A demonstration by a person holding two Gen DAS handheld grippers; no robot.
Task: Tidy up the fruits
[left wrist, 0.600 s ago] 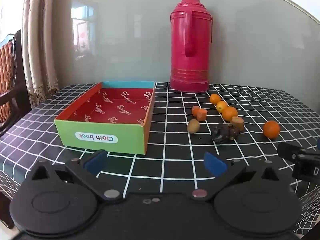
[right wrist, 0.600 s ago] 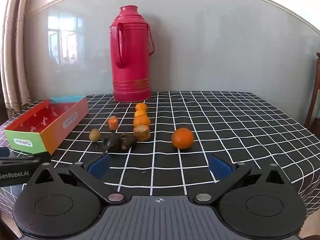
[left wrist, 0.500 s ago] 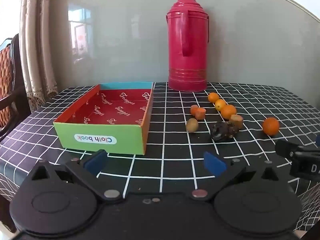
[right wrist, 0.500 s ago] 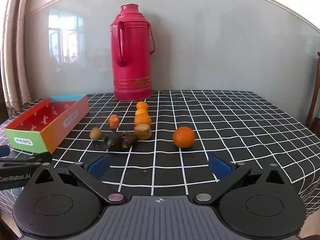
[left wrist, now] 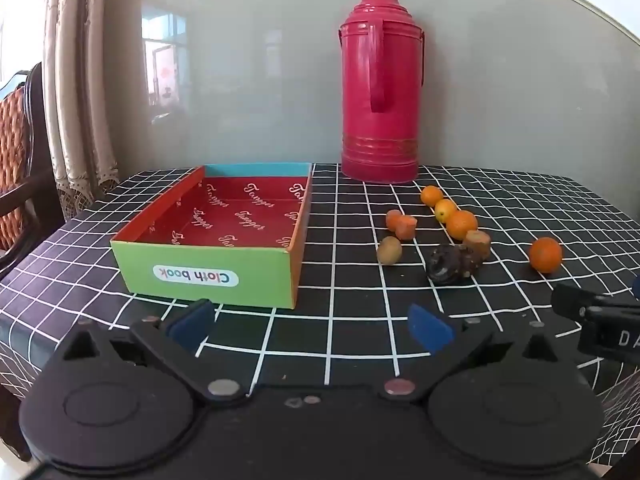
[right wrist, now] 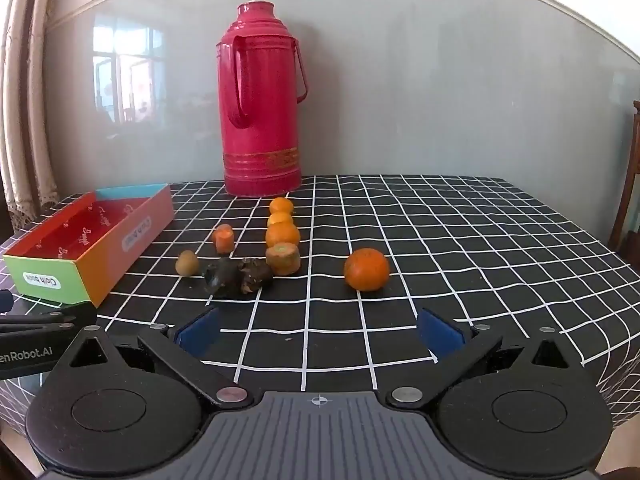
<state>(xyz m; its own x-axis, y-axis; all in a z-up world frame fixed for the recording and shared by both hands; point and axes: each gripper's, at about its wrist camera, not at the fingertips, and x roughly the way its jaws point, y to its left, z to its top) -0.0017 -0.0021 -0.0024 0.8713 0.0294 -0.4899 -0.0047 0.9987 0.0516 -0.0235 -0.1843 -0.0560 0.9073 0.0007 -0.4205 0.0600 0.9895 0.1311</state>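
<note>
A coloured cardboard box (left wrist: pixel 208 276) with a red inside stands open on the checked tablecloth, left of the fruit; it also shows in the right wrist view (right wrist: pixel 104 256). Several fruits lie in a loose group: an orange (right wrist: pixel 366 269) apart at the right, three small oranges in a row (right wrist: pixel 282 234), a kiwi (right wrist: pixel 187 262), two cut carrot-like pieces (right wrist: pixel 283 258), and a dark shrivelled lump (right wrist: pixel 236 276). My left gripper (left wrist: pixel 310 326) is open and empty, before the box. My right gripper (right wrist: pixel 319 332) is open and empty, before the fruit.
A tall red thermos flask (right wrist: pixel 260 108) stands at the back of the table against the grey wall. A wooden chair (left wrist: pixel 20 184) and curtains are at the left. The table's right edge (right wrist: pixel 600 236) drops off near another chair.
Both grippers have shifted slightly; the left view has tilted up a little. Nothing on the table has moved and both grippers stay open.
</note>
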